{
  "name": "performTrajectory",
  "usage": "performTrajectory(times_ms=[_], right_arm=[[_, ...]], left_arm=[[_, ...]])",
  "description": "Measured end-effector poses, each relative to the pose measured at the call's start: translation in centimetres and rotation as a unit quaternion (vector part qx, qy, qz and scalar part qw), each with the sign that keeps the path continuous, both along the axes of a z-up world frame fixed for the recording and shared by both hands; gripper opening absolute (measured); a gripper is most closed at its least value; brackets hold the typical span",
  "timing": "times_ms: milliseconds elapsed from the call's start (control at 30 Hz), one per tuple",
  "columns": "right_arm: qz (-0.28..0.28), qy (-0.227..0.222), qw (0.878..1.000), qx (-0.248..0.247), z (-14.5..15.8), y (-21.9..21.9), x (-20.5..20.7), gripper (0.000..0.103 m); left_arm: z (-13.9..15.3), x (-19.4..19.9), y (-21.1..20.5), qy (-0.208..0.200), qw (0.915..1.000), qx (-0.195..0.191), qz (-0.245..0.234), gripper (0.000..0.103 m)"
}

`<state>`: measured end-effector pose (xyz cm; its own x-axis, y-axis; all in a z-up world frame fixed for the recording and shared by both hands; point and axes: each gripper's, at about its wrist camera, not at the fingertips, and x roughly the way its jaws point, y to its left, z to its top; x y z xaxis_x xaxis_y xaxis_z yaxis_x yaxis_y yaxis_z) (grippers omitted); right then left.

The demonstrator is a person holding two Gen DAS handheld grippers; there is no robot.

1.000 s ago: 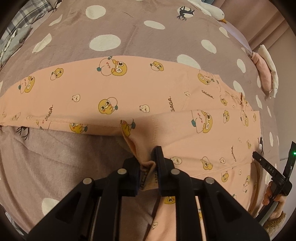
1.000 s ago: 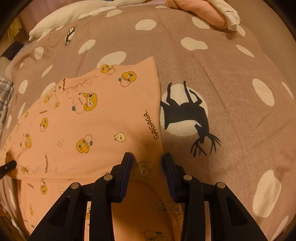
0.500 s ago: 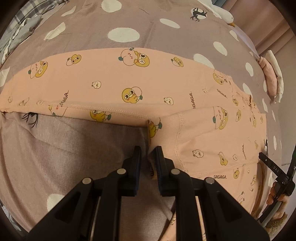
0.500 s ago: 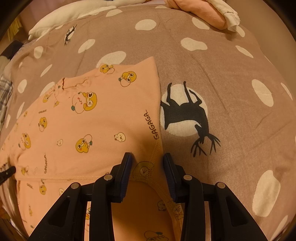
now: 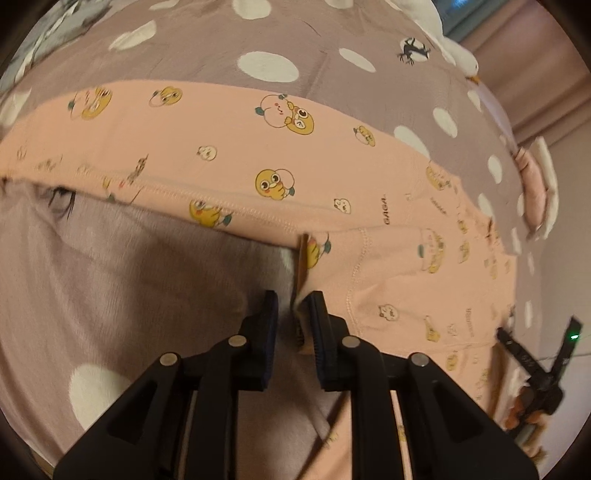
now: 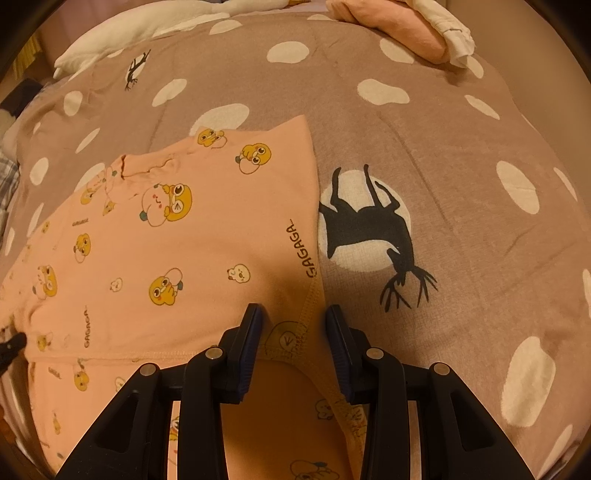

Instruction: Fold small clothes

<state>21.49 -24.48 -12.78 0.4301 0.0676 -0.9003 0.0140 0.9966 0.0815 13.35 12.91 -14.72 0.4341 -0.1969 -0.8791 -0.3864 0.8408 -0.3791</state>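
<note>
Left wrist view: the left gripper (image 5: 291, 314) was seen with its jaws nearly together, a narrow gap left between them. A thin folded edge of the peach pyjama garment (image 5: 229, 155) stood in that gap against the right-hand pad; whether it was truly pinched could not be told, as the frame was blurred. The garment was spread flat on the spotted mauve bedspread (image 5: 266, 66), its long axis running across the picture from the left edge to the lower right, with a stitched hem (image 5: 221, 201) along its near side. Toward the right, the cloth was doubled over itself. At the far right edge, part of the right gripper (image 5: 532, 354) and some fingers of a hand (image 5: 524, 410) were visible.

Right wrist view: the right gripper (image 6: 293, 325) was held with its jaws moderately apart, and a bunched, overlocked edge of the same garment (image 6: 177, 236) was seen between them. Contact with the pads could not be made out. From there the garment stretched away to the upper left, its straight side edge lying beside a black deer print (image 6: 369, 229) on the bedspread (image 6: 461, 129). A folded pink and white pile (image 6: 406, 26) lay at the far top.
</note>
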Motion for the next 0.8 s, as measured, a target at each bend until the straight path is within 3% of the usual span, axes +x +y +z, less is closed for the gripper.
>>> performTrajectory(times_ms=[100, 167, 233, 333, 500, 567, 700, 800], right_arm=[[-0.005, 0.001, 1.000, -0.002, 0.4, 0.1, -0.1, 0.037], [-0.009, -0.002, 1.000, 0.001, 0.8, 0.0, -0.5, 0.037], [-0.009, -0.013, 1.000, 0.001, 1.7, 0.1, -1.0, 0.037], [-0.005, -0.044, 0.999, 0.007, 3.8, 0.3, -2.5, 0.047], [0.008, -0.119, 0.993, 0.015, 8.0, 0.9, -6.0, 0.076], [0.016, -0.144, 0.989, 0.022, 9.4, 1.0, -7.4, 0.079], [0.019, -0.190, 0.981, 0.036, 11.4, 1.3, -10.2, 0.096], [0.020, -0.211, 0.976, 0.043, 12.2, 1.3, -12.0, 0.096]], left_arm=[[1.4, -1.4, 0.8, -0.018, 0.9995, -0.025, 0.011, 0.031], [2.7, -2.4, 1.3, -0.032, 0.9990, -0.022, 0.021, 0.049], [4.2, -3.6, 2.3, -0.052, 0.9979, -0.009, 0.038, 0.078], [6.5, -5.7, 4.4, -0.082, 0.9936, 0.011, 0.078, 0.093], [8.9, -8.7, 8.0, -0.109, 0.9834, 0.043, 0.138, 0.100], [9.3, -9.5, 9.3, -0.113, 0.9792, 0.058, 0.158, 0.101], [8.9, -10.7, 12.3, -0.110, 0.9712, 0.058, 0.203, 0.102], [7.7, -11.1, 14.2, -0.103, 0.9669, 0.054, 0.227, 0.100]])
